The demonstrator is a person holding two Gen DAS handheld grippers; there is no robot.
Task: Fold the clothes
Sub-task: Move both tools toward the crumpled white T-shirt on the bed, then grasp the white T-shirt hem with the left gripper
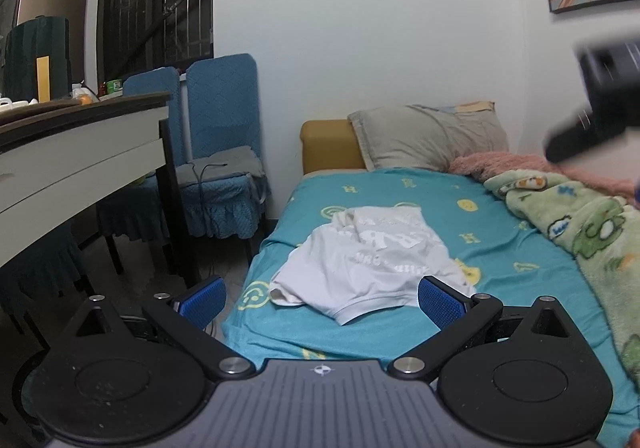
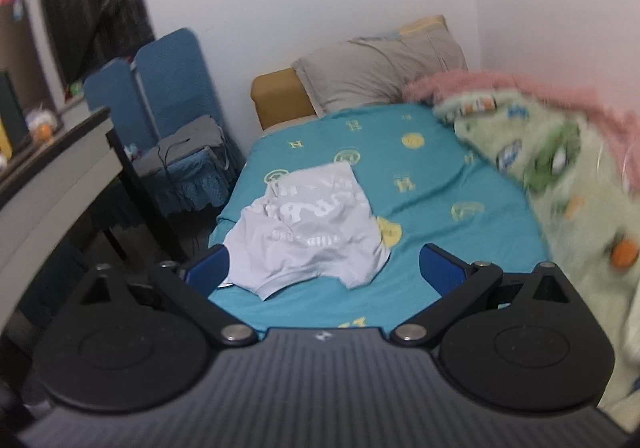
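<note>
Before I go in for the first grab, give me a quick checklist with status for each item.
1. Left hand-held gripper open and empty: ok.
2. Right hand-held gripper open and empty: ok.
3. White garment lying flat for folding: not ok, crumpled.
4. Garment fully on the teal sheet, none over the edge: ok.
5. Green blanket apart from the garment: ok.
6. Which way the garment faces: cannot tell.

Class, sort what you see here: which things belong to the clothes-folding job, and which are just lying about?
Belongs to the job:
white T-shirt, crumpled on the teal bedsheet
left hand-held gripper, open
right hand-held gripper, open

Just lying about:
grey pillow
green blanket
blue chairs
desk
</note>
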